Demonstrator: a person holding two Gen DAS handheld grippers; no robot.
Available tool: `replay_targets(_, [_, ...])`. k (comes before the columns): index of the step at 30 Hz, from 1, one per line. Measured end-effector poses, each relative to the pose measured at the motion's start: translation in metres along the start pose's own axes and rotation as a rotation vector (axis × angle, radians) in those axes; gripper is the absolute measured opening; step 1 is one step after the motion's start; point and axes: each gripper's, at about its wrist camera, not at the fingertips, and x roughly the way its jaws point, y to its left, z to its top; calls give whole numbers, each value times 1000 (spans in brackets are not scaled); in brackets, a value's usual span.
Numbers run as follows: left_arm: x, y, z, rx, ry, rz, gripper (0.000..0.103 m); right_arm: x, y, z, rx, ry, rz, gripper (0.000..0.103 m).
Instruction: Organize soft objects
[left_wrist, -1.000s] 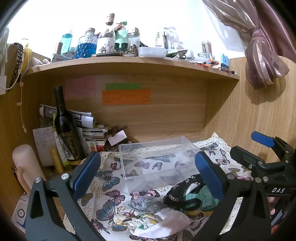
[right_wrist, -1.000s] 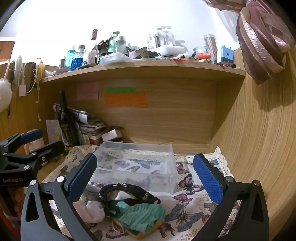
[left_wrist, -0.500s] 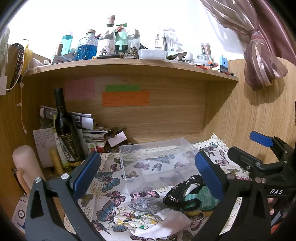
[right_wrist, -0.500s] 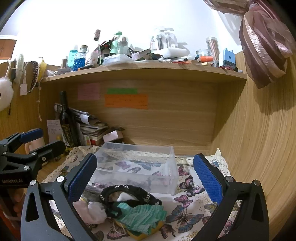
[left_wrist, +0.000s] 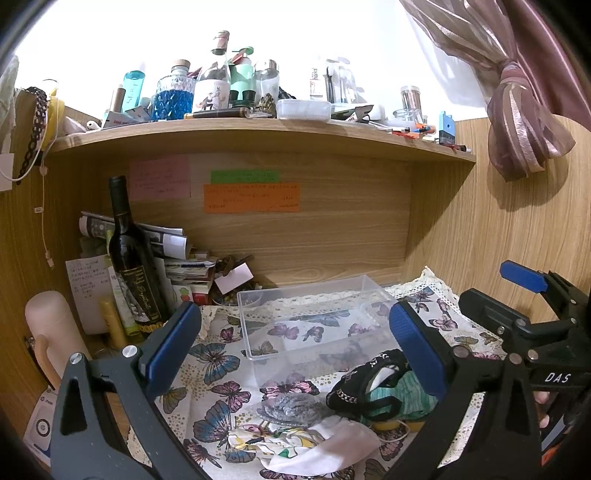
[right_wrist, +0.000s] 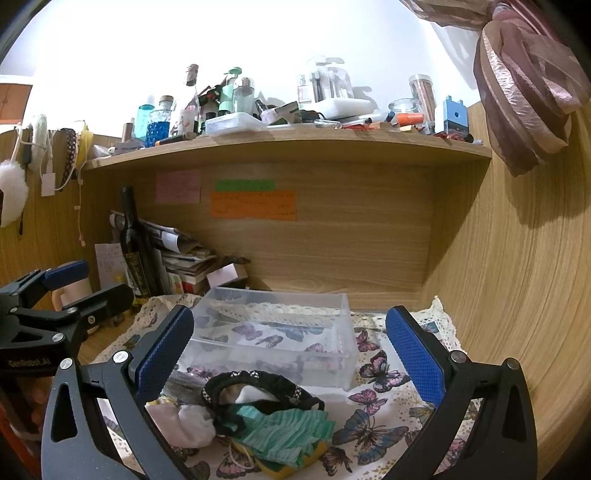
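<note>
Nothing is picked up yet: the left hand-held gripper (left_wrist: 295, 343) and right hand-held gripper (right_wrist: 290, 347) both hover wide open and empty. The clear plastic box (left_wrist: 310, 317) on the tabletop looks empty. Just in front lie a black headband (right_wrist: 258, 386), green pleated cloth (right_wrist: 288, 428) and white face mask (left_wrist: 328, 446); next, probably, lowering over one and closing.
</note>
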Motion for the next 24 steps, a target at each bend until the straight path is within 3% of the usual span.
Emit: replay_targets(24, [0, 0, -2, 1, -1, -2, 103, -3, -1, 1, 6, -2, 4, 103])
